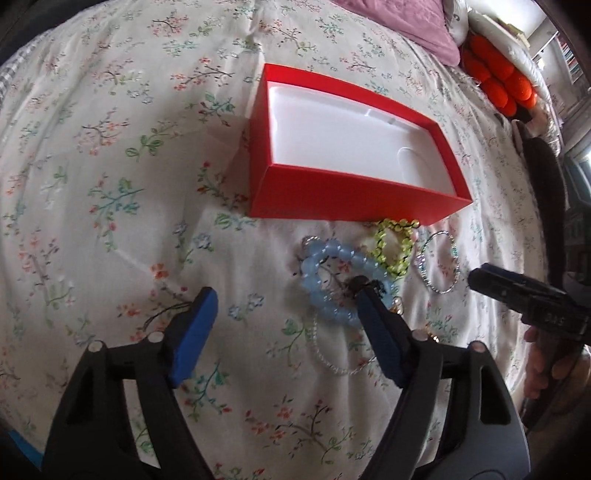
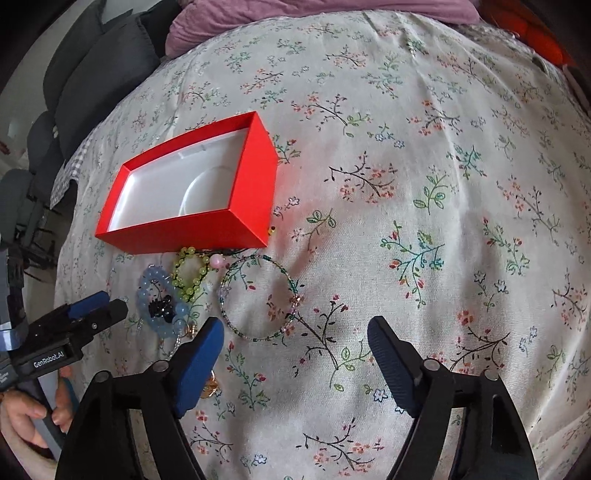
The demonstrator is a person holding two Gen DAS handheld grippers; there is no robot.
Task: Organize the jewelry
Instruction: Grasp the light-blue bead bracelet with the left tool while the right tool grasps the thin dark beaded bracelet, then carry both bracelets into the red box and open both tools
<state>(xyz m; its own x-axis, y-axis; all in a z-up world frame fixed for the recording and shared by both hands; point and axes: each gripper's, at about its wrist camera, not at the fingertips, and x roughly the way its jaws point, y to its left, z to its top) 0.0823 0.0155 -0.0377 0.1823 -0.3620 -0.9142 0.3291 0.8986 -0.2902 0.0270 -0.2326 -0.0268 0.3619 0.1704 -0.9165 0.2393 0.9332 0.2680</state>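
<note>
An open red box (image 1: 354,201) with a bare white lining (image 1: 343,144) lies on the floral bedspread; it also shows in the right wrist view (image 2: 251,173). In front of it lie a pale blue bead bracelet (image 1: 314,266) (image 2: 142,295), a yellow-green bead bracelet (image 1: 400,245) (image 2: 184,288), a thin beaded bangle (image 1: 456,275) (image 2: 229,317) and a clear bead strand (image 1: 325,356). My left gripper (image 1: 286,299) is open, its right finger over the blue bracelet. My right gripper (image 2: 295,332) is open and empty, just near of the bangle.
A floral bedspread (image 2: 424,184) covers the bed. A purple pillow (image 1: 402,22) and an orange plush thing (image 1: 498,81) lie at the far edge. Dark grey cushions (image 2: 96,55) stand off the bed at the left. A small gold piece (image 2: 210,389) lies by my right gripper's left finger.
</note>
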